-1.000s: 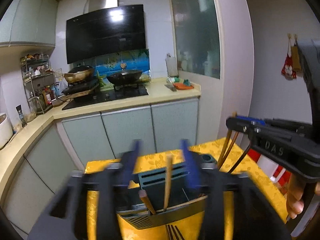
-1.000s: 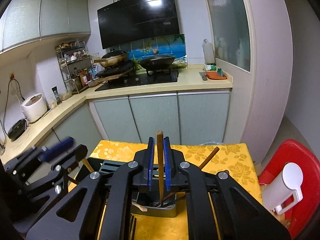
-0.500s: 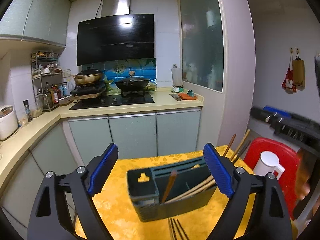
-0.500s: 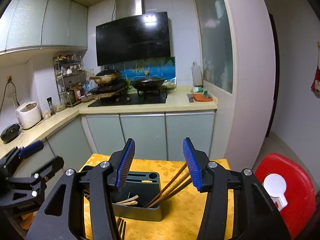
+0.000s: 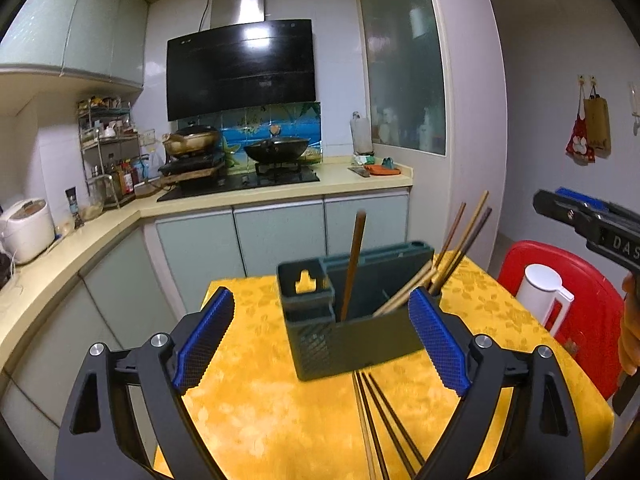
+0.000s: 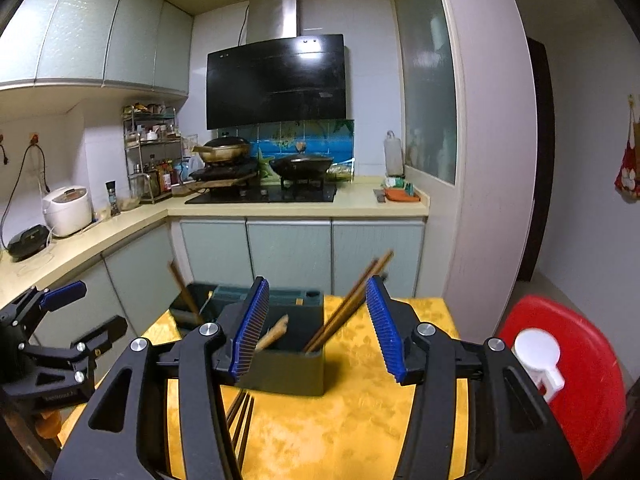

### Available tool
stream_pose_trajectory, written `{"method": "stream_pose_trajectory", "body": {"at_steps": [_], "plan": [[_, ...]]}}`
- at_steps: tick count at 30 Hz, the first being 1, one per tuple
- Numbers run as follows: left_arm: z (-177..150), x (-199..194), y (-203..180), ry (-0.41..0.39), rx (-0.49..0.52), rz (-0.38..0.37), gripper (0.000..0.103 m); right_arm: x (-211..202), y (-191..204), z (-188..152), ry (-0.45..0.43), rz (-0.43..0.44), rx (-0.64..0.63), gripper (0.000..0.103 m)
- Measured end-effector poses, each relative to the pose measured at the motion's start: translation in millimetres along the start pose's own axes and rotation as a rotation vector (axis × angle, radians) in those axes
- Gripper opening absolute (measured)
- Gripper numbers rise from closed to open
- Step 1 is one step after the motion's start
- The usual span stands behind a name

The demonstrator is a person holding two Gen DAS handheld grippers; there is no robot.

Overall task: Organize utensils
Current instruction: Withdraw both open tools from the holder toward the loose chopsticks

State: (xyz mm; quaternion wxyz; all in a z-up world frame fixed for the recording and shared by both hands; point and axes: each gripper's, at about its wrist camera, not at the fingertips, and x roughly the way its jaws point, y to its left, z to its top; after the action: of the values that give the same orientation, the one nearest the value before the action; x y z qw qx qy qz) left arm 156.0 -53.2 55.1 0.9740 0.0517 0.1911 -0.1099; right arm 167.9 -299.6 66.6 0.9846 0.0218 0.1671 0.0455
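Yellow floral tablecloth [image 5: 260, 412]; boxy green holder [image 5: 352, 320], slim wooden chopsticks [image 5: 460, 240] inside.

The tabletop [image 5: 280, 420], under a yellow flowered cloth, carries a dark green utensil holder [image 5: 352, 336]; loose chopsticks [image 5: 384, 420] lie just before it.

The left hand-held gripper [image 5: 320, 336] is matte black plastic, its two arms pierced by triangular cut-outs and fastened with round silver screws. Each finger carries a bright blue pad [image 5: 205, 338] with a fine cross-hatched texture. The right hand-held gripper [image 6: 316, 330] has the same build: black arms, silver screw heads, and blue ribbed pads [image 6: 383, 330]. Seen from the left wrist view, its black side bears pale raised letters reading "DAS". Bare skin of the right hand [image 5: 630, 328] shows at that frame's edge.
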Motion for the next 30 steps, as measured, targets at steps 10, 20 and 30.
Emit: {"method": "stream_pose_trajectory", "body": {"at_steps": [10, 20, 30], "plan": [[-73.5, -26.6, 5.3, 0.042, -0.008, 0.069, 0.086, -20.8, 7.6, -82.3, 0.089, -0.039, -0.022, 0.054], [-134.0, -44.0, 2.2, 0.108, -0.018, 0.056, 0.086, -30.6, 27.7, -148.9, 0.196, -0.011, -0.021, 0.054], [-163.9, -51.6, -9.9, 0.141, 0.010, 0.038, 0.086, -32.7, 41.3, -173.9, 0.235, 0.012, -0.036, 0.054]]}}
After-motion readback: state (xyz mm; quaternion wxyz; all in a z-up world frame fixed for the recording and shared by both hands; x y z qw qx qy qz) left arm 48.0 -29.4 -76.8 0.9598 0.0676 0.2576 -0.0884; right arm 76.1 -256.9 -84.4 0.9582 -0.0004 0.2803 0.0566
